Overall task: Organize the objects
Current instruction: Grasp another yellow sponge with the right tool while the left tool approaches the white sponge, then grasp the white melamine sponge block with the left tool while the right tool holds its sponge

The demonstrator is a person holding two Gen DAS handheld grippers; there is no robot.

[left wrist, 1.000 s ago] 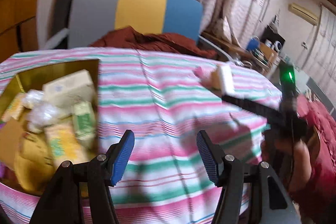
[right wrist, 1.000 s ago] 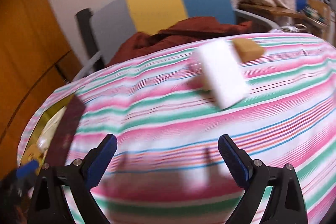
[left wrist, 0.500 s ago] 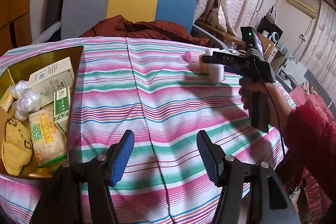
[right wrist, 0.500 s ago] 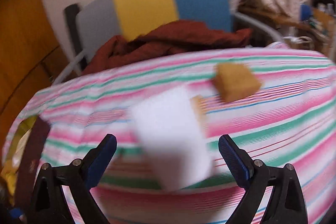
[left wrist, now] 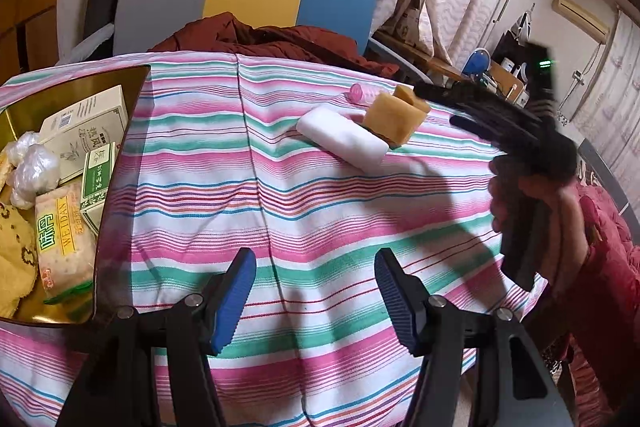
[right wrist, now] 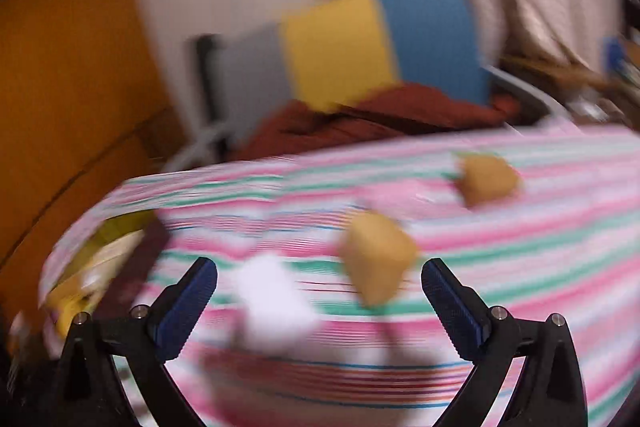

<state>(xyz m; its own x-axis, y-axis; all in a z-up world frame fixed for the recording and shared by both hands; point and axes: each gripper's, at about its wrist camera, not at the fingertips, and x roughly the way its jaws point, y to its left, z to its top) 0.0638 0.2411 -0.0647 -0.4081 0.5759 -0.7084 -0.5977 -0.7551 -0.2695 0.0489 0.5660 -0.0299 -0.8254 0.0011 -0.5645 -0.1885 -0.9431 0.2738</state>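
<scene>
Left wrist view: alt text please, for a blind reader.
An open left hand-held gripper hovers over a striped tablecloth; a white sponge block and tan blocks lie ahead, a gold tray of packets sits left, and the blurred right hand-held gripper reaches in.

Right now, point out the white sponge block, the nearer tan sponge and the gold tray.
white sponge block (left wrist: 343,139): left wrist view, middle of its top face.
nearer tan sponge (left wrist: 394,119): left wrist view, centre of its front side.
gold tray (left wrist: 86,79): left wrist view, bare inner wall near its far corner.
</scene>
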